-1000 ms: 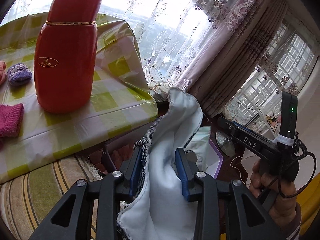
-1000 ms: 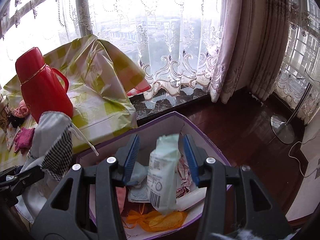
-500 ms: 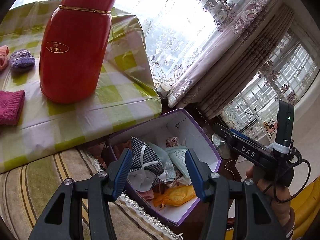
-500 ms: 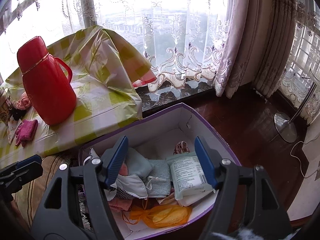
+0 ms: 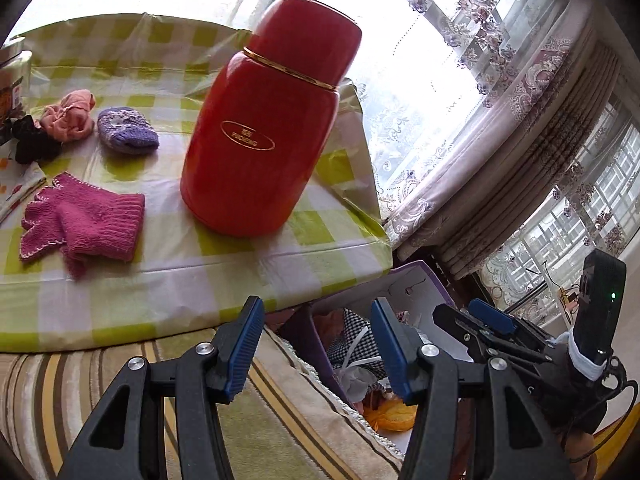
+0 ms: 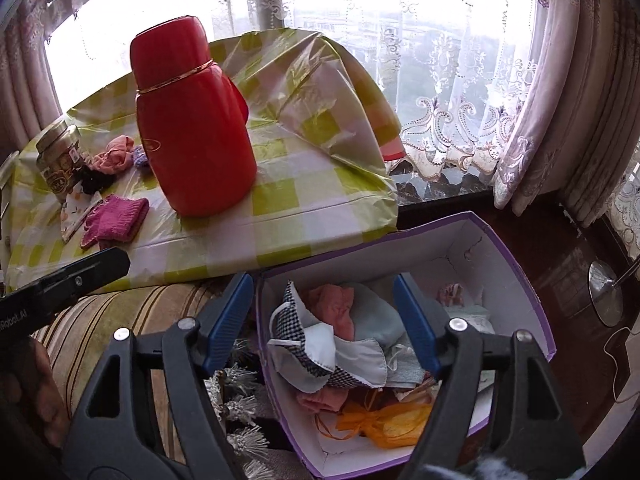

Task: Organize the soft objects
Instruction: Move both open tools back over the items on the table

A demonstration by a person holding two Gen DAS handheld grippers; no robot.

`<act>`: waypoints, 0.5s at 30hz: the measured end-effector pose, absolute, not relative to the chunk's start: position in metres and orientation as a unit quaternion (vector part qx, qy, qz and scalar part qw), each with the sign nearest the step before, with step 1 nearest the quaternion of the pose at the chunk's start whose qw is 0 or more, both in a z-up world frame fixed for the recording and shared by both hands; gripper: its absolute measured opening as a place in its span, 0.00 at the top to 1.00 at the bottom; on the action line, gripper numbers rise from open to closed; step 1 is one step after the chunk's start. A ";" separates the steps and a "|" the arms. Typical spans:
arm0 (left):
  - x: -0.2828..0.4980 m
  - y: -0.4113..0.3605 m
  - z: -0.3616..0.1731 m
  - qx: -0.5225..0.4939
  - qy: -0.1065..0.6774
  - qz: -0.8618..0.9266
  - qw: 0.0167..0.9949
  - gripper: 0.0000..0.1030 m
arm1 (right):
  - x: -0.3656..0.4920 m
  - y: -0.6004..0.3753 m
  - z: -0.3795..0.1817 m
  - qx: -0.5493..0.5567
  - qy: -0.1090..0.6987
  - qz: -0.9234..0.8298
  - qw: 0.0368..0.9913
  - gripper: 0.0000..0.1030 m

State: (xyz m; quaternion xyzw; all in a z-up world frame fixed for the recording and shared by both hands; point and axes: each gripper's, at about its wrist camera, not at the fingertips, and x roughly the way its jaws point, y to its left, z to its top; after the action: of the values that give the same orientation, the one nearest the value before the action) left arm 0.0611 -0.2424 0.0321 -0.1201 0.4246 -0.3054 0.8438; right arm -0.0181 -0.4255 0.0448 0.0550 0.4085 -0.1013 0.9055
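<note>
A purple box [image 6: 516,264] with white walls holds a checked face mask [image 6: 296,328], a pale tissue pack [image 6: 474,318], an orange mesh bag [image 6: 384,420] and other soft pieces. My right gripper [image 6: 323,284] hangs above its left end; its jaws are opening, with nothing pressed between them. My left gripper [image 5: 316,312] is open and empty, over the table's near edge. On the checked tablecloth [image 5: 200,280] lie a pink knit glove [image 5: 84,220], a purple knit piece [image 5: 126,130], a peach cloth [image 5: 70,116] and a black cloth [image 5: 34,144].
A tall red thermos [image 5: 264,128] stands on the table near its right corner. A glass jar [image 6: 60,160] stands at the table's left. A striped cushion [image 5: 80,368] lies below the table edge. Lace curtains and a lamp base [image 6: 606,296] are at the right.
The left gripper let go of the checked mask and the right let go of the tissue pack; both now lie in the box. Both grippers opened and swung left toward the table.
</note>
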 end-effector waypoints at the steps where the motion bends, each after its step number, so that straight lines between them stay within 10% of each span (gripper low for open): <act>1: 0.064 -0.237 0.032 -0.123 0.424 -0.297 0.847 0.45 | -0.016 -0.419 0.044 0.053 0.411 -0.093 0.905 0.26; 15: 0.099 -0.161 0.032 -0.123 0.403 -0.163 0.892 0.45 | 0.015 -0.349 0.039 0.001 0.425 -0.017 0.905 0.24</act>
State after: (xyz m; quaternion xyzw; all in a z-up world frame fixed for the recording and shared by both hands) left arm 0.0995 -0.1612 0.0316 -0.1233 0.4028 -0.1629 0.8922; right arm 0.0155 -0.3495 0.0394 0.0007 0.4246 -0.0172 0.9052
